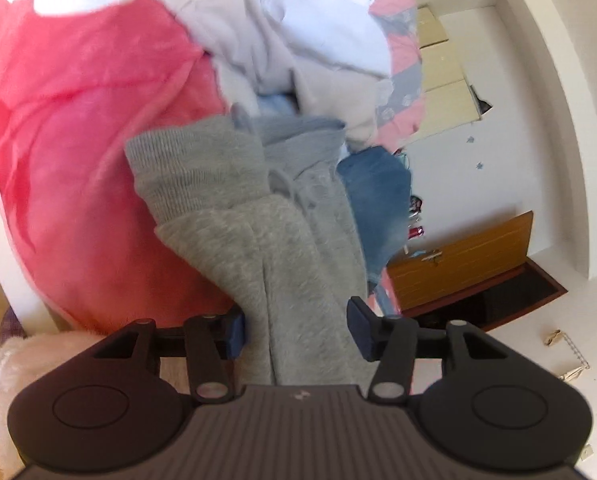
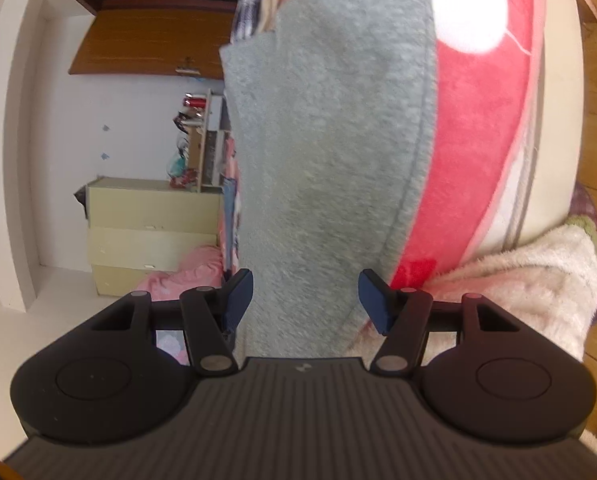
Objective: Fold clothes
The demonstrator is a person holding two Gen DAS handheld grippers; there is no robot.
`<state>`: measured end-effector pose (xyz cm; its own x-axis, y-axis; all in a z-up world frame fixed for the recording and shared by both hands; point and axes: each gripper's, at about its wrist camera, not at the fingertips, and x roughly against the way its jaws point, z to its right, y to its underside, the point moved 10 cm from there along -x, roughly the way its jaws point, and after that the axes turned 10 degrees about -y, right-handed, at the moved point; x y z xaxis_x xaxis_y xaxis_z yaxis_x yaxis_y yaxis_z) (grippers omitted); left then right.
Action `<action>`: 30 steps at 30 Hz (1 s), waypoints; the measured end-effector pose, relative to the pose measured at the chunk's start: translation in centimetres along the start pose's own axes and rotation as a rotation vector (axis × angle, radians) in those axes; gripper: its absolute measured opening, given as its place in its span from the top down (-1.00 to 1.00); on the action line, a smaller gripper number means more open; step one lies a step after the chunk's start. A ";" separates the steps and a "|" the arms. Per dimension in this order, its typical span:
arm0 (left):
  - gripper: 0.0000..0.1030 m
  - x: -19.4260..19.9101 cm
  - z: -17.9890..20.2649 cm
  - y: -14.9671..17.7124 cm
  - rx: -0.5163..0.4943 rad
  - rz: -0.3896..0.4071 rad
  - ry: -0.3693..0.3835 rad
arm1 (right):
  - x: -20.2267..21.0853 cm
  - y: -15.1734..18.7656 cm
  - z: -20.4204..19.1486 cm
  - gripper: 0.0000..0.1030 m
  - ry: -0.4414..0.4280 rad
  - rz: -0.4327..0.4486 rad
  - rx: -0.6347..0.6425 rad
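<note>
A: Status on the left tool?

B: Grey fleece garment runs between its blue pads. Jaws roughly half apart. Left pad sits right at the fabric edge, right pad shows a sliver of gap. Can't tell whether it's actually pinching or just straddling the cloth.

A: Which part of the garment?

B: Ribbed cuff or waistband end points away from the camera, a drawstring visible beside it. Looks like sweatpants, not certain. It lies on the pink blanket covering the bed.

A: What else is on the bed?

B: Heap of white clothes beyond the grey piece, a blue denim item just right of it. Frame is motion-blurred, so fine detail is soft.

A: Right tool?

B: Same story. Grey fleece garment fills the space between its pads, jaws about half apart. Left pad touches the cloth edge; right pad is just off it. Grip not confirmable.

A: Surroundings on that side?

B: Pink blanket to the right of the grey fabric, a fluffy cream sleeve or throw near the right finger. Cream drawer unit and a brown wooden door against the white wall.
</note>
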<state>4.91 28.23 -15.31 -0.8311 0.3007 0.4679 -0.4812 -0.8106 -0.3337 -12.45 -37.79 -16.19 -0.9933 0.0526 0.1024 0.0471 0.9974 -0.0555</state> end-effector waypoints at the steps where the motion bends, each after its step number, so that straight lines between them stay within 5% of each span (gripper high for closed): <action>1: 0.00 -0.5 0.0 0.5 0.003 -0.029 -0.001 | 0.1 -0.3 -0.2 -0.14 -0.014 0.013 -0.003; 5: 0.01 -0.5 1.4 1.5 -0.037 -0.054 0.039 | 0.6 -1.3 -0.3 -0.14 -0.054 0.069 -0.019; 9: 0.08 0.2 3.3 1.1 -0.025 -0.047 0.113 | 0.5 -1.0 1.5 -0.13 0.038 0.057 -0.028; 13: 0.25 0.8 5.0 0.9 -0.025 -0.031 0.175 | 0.2 -0.9 2.4 -0.10 0.011 0.042 -0.075; 22: 0.38 1.1 5.4 1.2 -0.026 -0.021 0.146 | 1.4 -2.3 6.0 -0.10 0.072 0.118 -0.148; 30: 0.38 1.1 5.0 1.2 -0.018 -0.015 0.107 | 0.1 -3.0 4.4 -0.10 -0.141 0.126 -0.161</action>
<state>4.80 25.05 -11.08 -0.8484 0.3653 0.3832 -0.4977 -0.7970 -0.3421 -13.13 -41.04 -20.37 -0.9829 0.1805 -0.0352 0.1762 0.9792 0.1011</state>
